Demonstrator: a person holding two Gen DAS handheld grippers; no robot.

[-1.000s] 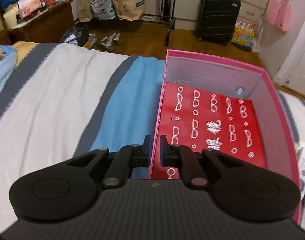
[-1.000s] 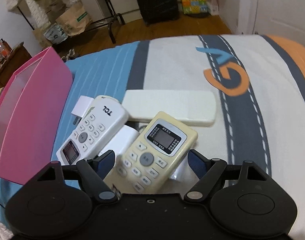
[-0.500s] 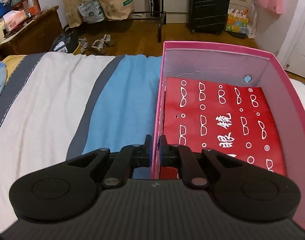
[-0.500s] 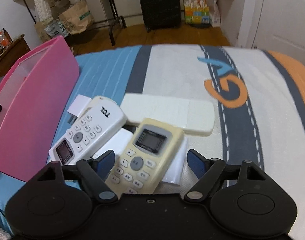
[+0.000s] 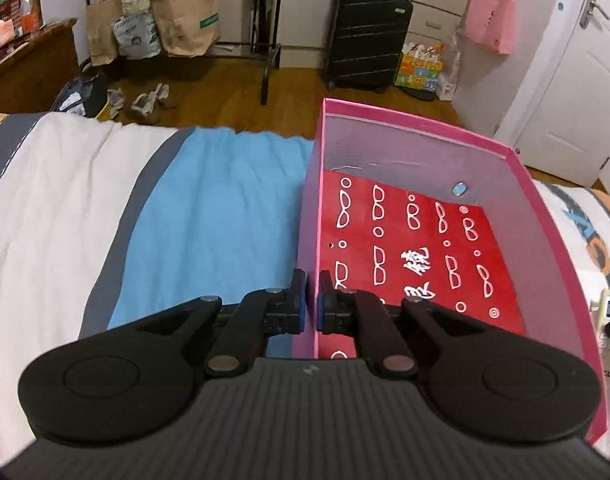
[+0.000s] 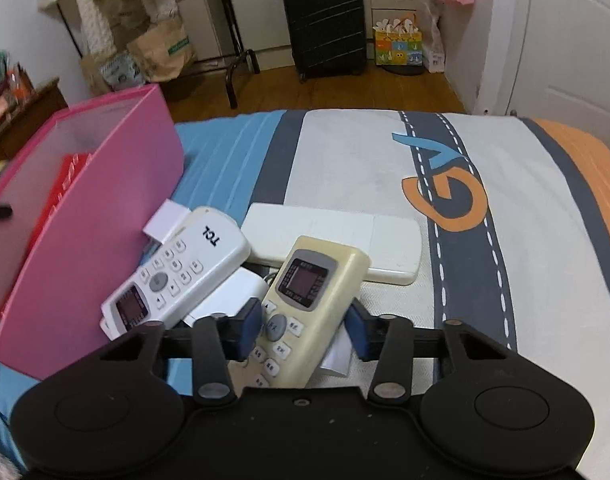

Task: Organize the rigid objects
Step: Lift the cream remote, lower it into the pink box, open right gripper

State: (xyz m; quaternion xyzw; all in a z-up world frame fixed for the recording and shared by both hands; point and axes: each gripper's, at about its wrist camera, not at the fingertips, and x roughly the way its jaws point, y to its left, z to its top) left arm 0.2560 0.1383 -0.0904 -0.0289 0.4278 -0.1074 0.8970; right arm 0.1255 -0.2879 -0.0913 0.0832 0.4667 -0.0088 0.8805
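Bedspread (image 6: 365, 152) fills both views; pink box (image 5: 545, 216), centre-right, is pinched at its near wall by left gripper (image 5: 309, 300). Lower centre, right gripper (image 6: 303, 326) fingers straddle the beige remote (image 6: 305, 296), seemingly closing; next, lift it boxward.

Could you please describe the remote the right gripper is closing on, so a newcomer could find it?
On the striped bedspread, right of the pink box, lies a pile of remotes. The cream remote sits between the right gripper fingers; unlike the white TCL remote, it is yellowed with a grey-framed screen.
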